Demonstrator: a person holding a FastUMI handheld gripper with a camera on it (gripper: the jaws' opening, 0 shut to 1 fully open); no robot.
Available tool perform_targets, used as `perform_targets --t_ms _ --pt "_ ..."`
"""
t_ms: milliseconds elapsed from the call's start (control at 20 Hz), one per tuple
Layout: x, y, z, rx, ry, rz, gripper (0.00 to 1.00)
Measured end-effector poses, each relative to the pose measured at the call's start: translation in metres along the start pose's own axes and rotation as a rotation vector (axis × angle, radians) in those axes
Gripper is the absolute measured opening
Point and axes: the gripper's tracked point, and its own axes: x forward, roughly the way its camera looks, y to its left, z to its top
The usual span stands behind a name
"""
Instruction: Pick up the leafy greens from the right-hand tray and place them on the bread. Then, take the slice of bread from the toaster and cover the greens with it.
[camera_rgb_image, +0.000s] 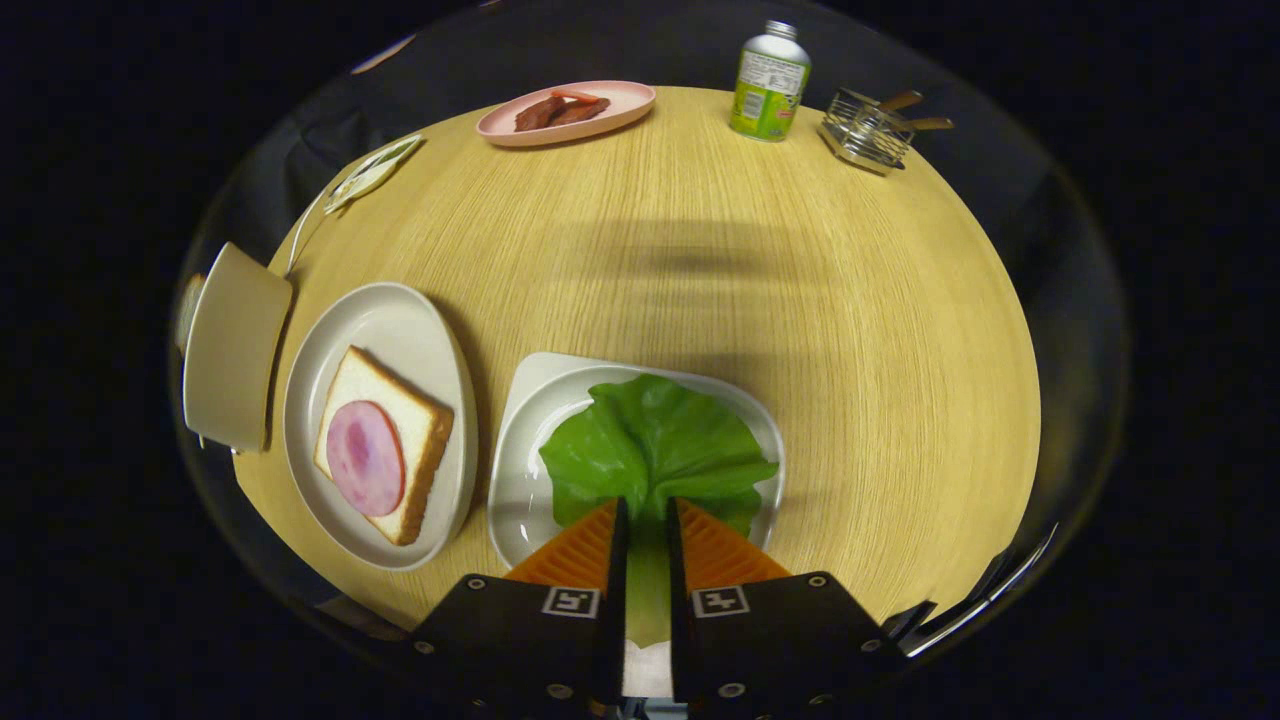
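At the far left of the frame we see the toaster (232, 348), pale and rounded, with the edge of a bread slice (189, 310) just showing at its outer side; that slice is still in place, so the second half of the task is not yet begun. Just right of it sits the oval plate (400, 320) carrying the open bread (395, 400) with a round of ham (365, 457) on top, and no greens lie on it yet. Right again, at lower centre, is the white tray (530, 400) with the leafy greens (650, 440) still resting in it. Our tongs (646, 520) come in from the bottom of the frame, their two fingers drawn close with only a narrow gap, and the near edge of the leaf runs into that gap; they look clamped on the greens, though the leaf has not left the tray. We judge the first pick to be at the grasp stage, with the carry to the bread, the release and the whole toaster step left to do. Along the top of the frame, well apart from the work, stand a pink dish (620, 100) of reddish food, a small bottle (769, 82) and a wire rack (866, 132) on the wooden table (850, 330). Nothing stands between tray and plate; their rims nearly touch.
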Motion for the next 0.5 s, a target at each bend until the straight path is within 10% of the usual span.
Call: perform_targets --t_ms 100,500 --pt "-0.002 0.002 -0.001 0.048 0.004 0.013 0.06" --pt "-0.060 0.036 0.022 0.092 -0.115 0.107 0.04"
